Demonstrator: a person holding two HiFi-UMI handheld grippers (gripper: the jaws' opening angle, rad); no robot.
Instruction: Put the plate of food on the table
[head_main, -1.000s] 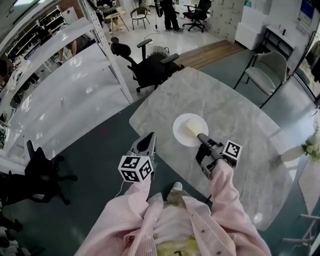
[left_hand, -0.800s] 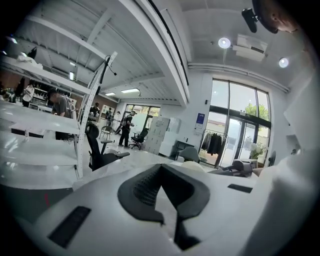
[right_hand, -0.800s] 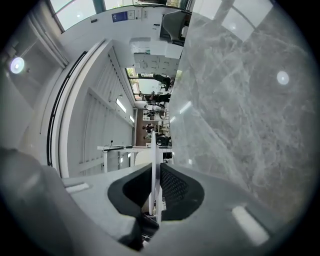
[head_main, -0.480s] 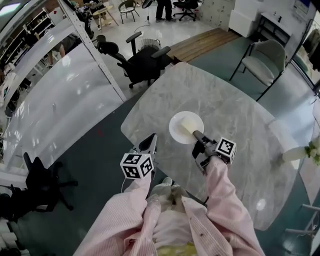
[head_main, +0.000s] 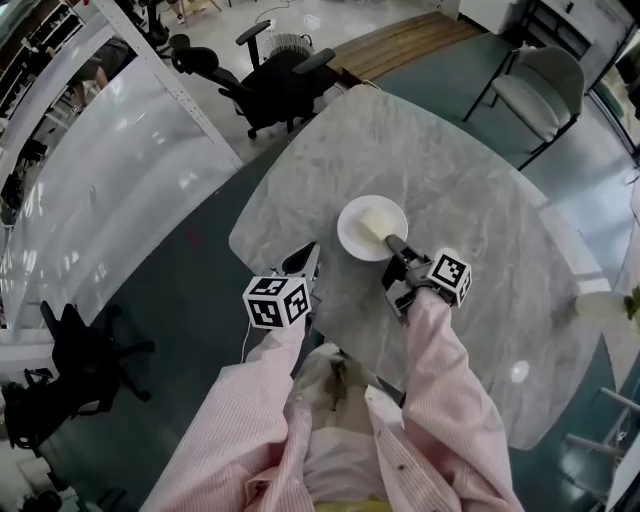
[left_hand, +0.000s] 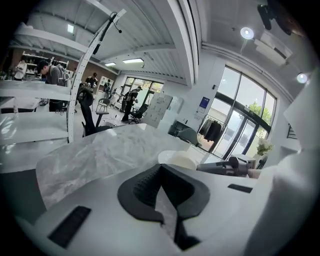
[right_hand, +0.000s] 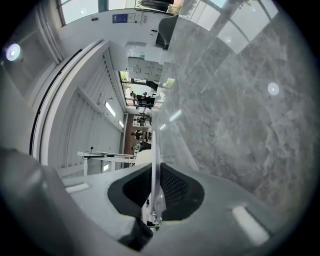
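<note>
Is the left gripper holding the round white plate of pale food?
No, the left gripper has jaws together on nothing; the right gripper clamps the rim of the round white plate.

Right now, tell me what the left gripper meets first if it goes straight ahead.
Probably the table, just left of the plate. The left gripper points low over the marble; the plate's rim lies close to that line and might be clipped. Depth is unclear.
</note>
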